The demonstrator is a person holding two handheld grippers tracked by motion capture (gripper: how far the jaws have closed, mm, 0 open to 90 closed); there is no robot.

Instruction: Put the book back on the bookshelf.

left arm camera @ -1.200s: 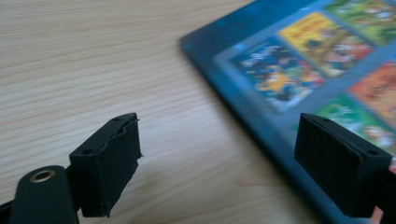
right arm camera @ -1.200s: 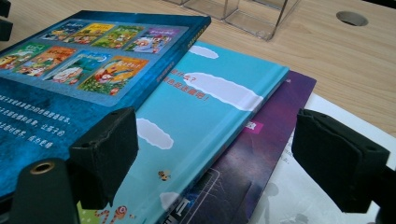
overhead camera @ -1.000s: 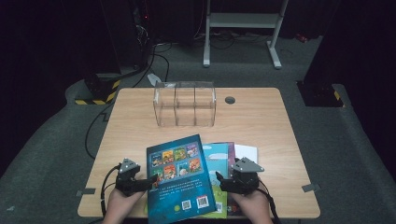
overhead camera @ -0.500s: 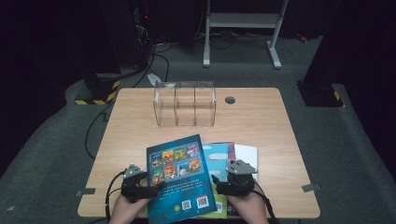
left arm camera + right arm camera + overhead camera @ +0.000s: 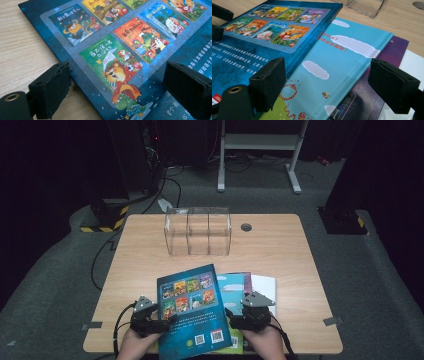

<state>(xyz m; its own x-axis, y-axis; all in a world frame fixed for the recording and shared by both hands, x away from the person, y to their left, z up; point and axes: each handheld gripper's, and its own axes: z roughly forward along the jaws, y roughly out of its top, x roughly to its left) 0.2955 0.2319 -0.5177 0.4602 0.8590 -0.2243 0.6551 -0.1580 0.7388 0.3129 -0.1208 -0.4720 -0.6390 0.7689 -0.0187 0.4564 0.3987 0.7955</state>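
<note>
Left tongs point(image 5: 165, 322) wide beside dark-blue book point(image 5: 192, 312); right tongs point(image 5: 235, 320) wide — both hands low, level

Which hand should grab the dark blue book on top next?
Probably the left. The left gripper has its jaws wide open, straddling the dark blue book's edge. The right gripper, also open, looks mostly over the light blue book beneath.

open table ahead, one clear box in the way

bare wood runs between the book stack point(image 5: 200, 312) and the clear box point(image 5: 198, 231); wide bare strips of table point(image 5: 280, 245) flank both.
</note>
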